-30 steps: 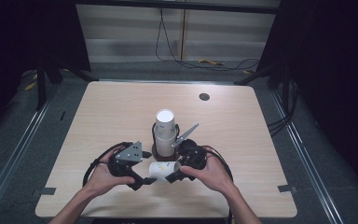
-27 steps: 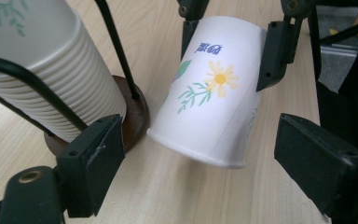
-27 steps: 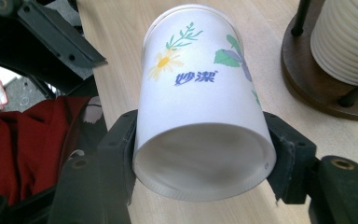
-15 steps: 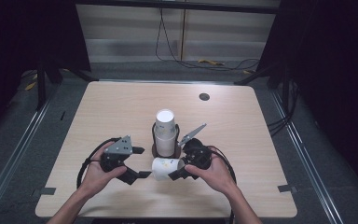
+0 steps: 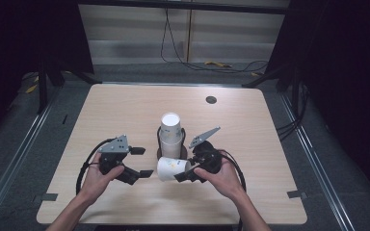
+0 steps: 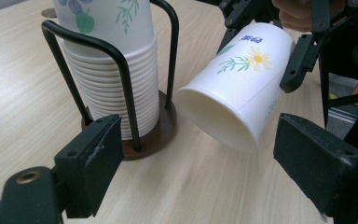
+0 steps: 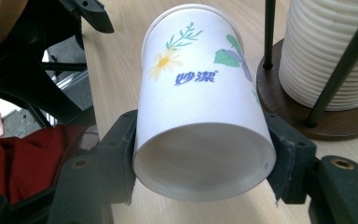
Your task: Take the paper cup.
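Right gripper (image 5: 182, 177) clamps a white flower-printed paper cup (image 5: 172, 168), held sideways just above the pale wooden table (image 5: 250, 130).

Its jaws press the cup's base end, mouth facing the left gripper (image 5: 143, 162), whose jaws stand wide and empty. Just behind it, the stack of white paper cups (image 5: 171, 134) stands in a black wire holder with round dark wooden base (image 6: 161, 135).

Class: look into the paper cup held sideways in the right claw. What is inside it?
The paper cup shows a bare white inner wall, no contents; its deepest part is hidden. The right claw grips its base.
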Tool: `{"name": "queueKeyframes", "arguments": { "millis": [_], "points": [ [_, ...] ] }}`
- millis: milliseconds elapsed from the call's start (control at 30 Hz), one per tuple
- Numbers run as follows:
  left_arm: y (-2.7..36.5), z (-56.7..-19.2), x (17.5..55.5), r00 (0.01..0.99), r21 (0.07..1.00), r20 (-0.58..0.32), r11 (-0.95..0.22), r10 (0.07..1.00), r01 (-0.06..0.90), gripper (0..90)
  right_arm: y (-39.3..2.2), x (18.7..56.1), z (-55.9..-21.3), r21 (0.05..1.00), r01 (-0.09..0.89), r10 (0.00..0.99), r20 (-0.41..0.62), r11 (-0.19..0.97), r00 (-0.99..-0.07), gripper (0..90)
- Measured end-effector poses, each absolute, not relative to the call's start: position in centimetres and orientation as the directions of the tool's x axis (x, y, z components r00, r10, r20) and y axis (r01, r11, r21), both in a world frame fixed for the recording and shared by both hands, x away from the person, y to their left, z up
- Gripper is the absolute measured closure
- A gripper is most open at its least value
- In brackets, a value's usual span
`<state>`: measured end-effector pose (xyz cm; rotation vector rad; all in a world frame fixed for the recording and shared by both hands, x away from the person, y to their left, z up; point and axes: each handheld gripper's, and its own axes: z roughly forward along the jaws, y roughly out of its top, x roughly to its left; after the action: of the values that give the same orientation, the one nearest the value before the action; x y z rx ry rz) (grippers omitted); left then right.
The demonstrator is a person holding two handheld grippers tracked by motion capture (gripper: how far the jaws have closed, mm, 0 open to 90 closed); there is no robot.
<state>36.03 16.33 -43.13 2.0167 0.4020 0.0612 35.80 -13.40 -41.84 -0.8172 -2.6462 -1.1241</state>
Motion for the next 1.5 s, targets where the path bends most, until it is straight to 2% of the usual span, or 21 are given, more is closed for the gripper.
{"name": "queueKeyframes", "arguments": {
  "millis": [267, 867, 1500],
  "points": [
    [15.93, -43.29, 35.86, 0.952, 0.896, -0.149, -0.371, 0.266, 0.244, 15.7, -13.74, 35.75, -41.96, 0.652, 0.531, 0.407, 0.35, 0.542, -0.844, 36.4],
    [15.64, -43.35, 35.55, 0.944, 0.909, -0.194, -0.312, 0.267, 0.275, 15.6, -13.92, 35.48, -41.81, 0.724, 0.49, 0.351, 0.351, 0.485, -0.868, 36.5],
    [15.6, -42.98, 35.27, 0.947, 0.925, -0.196, -0.272, 0.253, 0.264, 15.6, -14.29, 35.2, -41.37, 0.788, 0.455, 0.319, 0.342, 0.414, -0.884, 36.8]
  ]
}}
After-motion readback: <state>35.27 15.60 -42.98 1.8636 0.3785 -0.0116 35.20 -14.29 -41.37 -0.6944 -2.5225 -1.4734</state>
